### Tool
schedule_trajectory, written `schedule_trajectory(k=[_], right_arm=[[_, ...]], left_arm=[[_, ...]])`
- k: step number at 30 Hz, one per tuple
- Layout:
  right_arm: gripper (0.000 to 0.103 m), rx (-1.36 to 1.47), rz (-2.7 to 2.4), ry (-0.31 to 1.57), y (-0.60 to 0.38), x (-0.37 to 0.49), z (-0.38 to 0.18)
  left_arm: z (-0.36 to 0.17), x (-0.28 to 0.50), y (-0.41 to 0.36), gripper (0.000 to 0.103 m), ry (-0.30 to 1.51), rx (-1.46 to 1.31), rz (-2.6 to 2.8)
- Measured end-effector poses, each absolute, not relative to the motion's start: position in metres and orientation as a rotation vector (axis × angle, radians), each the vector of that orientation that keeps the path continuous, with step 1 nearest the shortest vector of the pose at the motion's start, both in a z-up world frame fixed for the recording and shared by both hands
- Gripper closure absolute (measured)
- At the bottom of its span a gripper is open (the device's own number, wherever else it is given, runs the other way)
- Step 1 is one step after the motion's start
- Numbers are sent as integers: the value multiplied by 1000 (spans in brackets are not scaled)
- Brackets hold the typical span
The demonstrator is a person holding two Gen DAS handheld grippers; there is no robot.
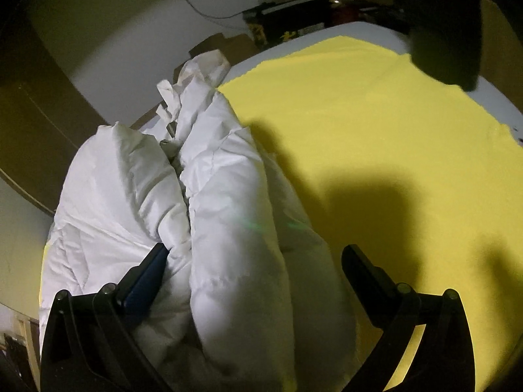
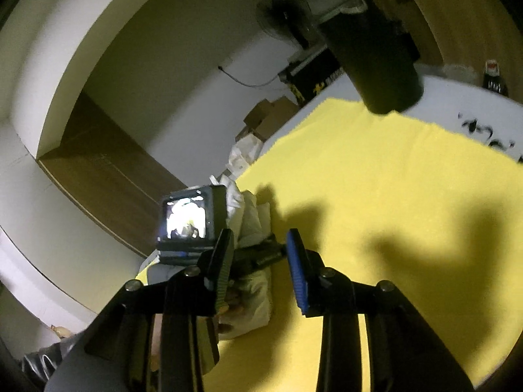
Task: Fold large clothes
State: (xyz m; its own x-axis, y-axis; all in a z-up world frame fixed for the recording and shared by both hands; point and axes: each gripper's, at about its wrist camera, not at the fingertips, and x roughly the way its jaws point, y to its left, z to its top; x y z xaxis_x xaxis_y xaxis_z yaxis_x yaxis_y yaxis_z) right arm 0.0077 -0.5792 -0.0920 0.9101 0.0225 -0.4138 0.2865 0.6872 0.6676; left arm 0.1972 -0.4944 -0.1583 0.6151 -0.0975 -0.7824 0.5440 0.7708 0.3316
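A white puffy jacket lies bunched at the left edge of a yellow cloth that covers the table. My left gripper is open, its fingers spread wide on either side of a thick fold of the jacket, low over it. My right gripper is open and empty above the yellow cloth. In the right wrist view a part of the jacket shows just beyond its fingers, behind the left gripper's camera unit.
A dark cylinder hangs over the far side of the table. Cardboard boxes and a black-and-yellow case stand by the far wall. A bottle stands at the far right. A brown wooden panel runs along the left.
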Motion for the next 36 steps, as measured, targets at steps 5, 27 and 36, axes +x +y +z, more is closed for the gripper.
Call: schedule_trajectory(k=[5,27,36], right_arm=[[66,764,-175,348,-570,-8,-54],[98,766,599,714,-405,210,-32],[103,843,331,870,-457,213,-178]], left_arm=[[-133,159,-469,0,800,517,-539],[17,136,-96,0,673,-119,-470],[-1,157,-56,0,727,-175,-453]])
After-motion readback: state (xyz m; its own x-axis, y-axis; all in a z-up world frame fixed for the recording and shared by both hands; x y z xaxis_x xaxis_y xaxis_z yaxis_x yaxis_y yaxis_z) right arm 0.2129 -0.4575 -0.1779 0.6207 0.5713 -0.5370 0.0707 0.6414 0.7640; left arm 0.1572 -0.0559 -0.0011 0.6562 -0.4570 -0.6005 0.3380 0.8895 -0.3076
